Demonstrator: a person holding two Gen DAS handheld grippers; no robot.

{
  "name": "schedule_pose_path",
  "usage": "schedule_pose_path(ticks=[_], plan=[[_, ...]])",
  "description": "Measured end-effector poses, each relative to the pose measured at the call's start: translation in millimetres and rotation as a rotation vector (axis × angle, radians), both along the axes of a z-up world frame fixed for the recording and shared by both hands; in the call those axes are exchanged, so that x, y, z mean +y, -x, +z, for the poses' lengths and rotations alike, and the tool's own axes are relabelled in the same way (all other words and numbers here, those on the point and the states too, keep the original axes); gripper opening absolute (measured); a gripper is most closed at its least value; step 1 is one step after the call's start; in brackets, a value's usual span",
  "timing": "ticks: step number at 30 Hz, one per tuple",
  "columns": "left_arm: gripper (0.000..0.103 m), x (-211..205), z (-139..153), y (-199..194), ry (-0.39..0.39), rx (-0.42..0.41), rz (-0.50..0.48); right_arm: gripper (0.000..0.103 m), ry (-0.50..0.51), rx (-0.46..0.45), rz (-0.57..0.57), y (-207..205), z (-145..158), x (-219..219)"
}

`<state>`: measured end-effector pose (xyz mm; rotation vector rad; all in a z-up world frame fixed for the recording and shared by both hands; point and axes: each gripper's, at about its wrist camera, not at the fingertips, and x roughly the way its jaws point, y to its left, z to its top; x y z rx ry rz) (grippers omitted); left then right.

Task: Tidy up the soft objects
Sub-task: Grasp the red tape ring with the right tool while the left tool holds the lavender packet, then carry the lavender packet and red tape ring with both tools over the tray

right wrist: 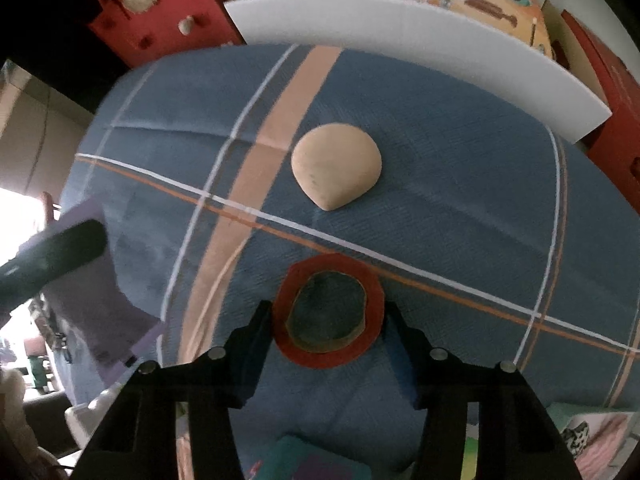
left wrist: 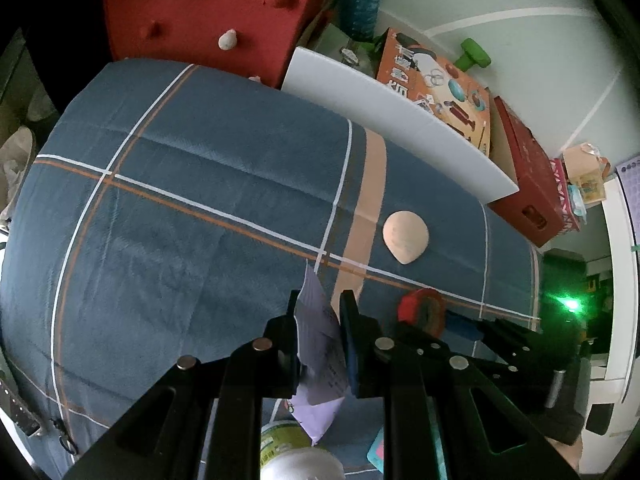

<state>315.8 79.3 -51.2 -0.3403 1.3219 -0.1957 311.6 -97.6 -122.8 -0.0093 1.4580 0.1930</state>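
Left tool [left wrist: 318,332] pinches a pale lilac soft packet with small print [left wrist: 320,344] between its two black fingers; packet stands on edge, its lower corner hanging below the jaws, lifted above the blue plaid bedcover with white and orange lines [left wrist: 180,220].

Right tool [right wrist: 328,316] grips a red ring-shaped roll with a tan inner core [right wrist: 328,312], one finger on each outer side of the ring. The ring looks squeezed slightly out of round. Whether it rests on the cover or is raised off it, cannot tell.

Beige teardrop-shaped soft pad [right wrist: 336,166] lies flat on the bedcover ahead of the ring, apart from it, just beside the wide peach stripe [right wrist: 280,120].

Left wrist view alone shows the packet's print, and the right tool with the red ring low at the right [left wrist: 422,308]. It also shows a white-lidded jar with a green label [left wrist: 296,456] at the bottom edge, under the left tool.

Right wrist view alone shows the ring's open centre. The left tool appears there only as a blurred dark finger [right wrist: 52,256] at the left edge, with lilac packet [right wrist: 92,304] smeared under it.

Beyond the cover: long white foam board [left wrist: 400,132] along the far edge, orange printed box [left wrist: 436,84] behind it, dark red carton [left wrist: 528,176] to the right, red cloth with small bumps [left wrist: 200,12] at the far left corner.
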Motion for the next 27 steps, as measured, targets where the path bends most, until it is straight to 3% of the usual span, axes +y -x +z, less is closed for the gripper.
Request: schedule_pose_path(ticks=[13,19,27], plan=[[0.018,-21,54,48,0.076,-0.156,0.037,0.057,0.012,-0.248,-0.081,74,90,-34],[0.018,-43,69,80,0.087,-0.234,0.036,0.057,-0.007,-0.313,-0.147,115,104,-62],[0.018,-87,73,122,0.146,-0.298,-0.021,0.057,0.005,-0.387,-0.335,179,112,-118]])
